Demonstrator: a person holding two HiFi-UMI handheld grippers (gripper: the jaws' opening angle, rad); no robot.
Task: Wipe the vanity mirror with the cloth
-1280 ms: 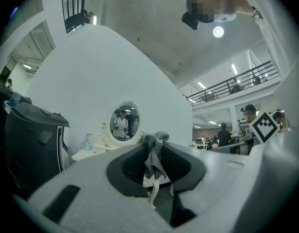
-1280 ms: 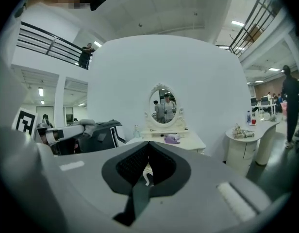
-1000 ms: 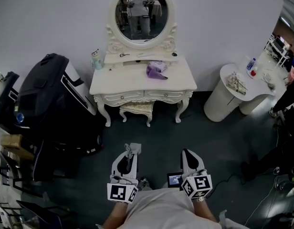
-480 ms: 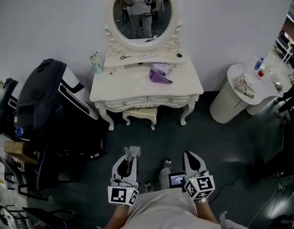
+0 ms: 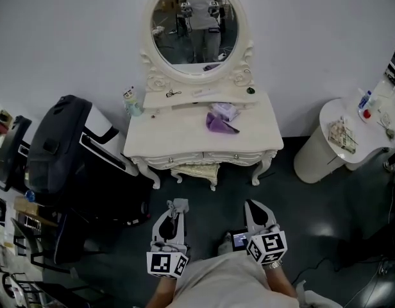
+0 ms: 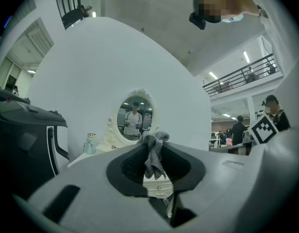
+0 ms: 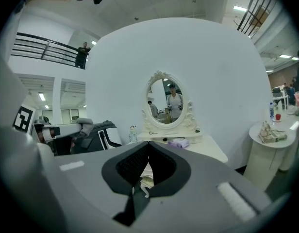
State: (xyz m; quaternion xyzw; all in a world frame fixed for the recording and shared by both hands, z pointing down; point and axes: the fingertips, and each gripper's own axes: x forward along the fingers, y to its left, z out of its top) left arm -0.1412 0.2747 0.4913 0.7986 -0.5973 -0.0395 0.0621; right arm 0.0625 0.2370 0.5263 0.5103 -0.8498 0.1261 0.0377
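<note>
Facing the vanity from well back, I clamp the fingers of my left gripper (image 5: 177,208) on a bunched grey cloth (image 6: 153,155), which pokes up past their tips. The fingers of my right gripper (image 5: 254,206) are pressed together with nothing between them. The oval mirror (image 5: 194,27) stands well ahead of both pairs of fingers, upright at the back of the white table (image 5: 178,136), where a purple bundle (image 5: 221,122) lies.

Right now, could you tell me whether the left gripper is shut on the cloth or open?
Shut on it: the left gripper's jaws meet on the grey cloth, which sticks out bunched past their tips.
</note>
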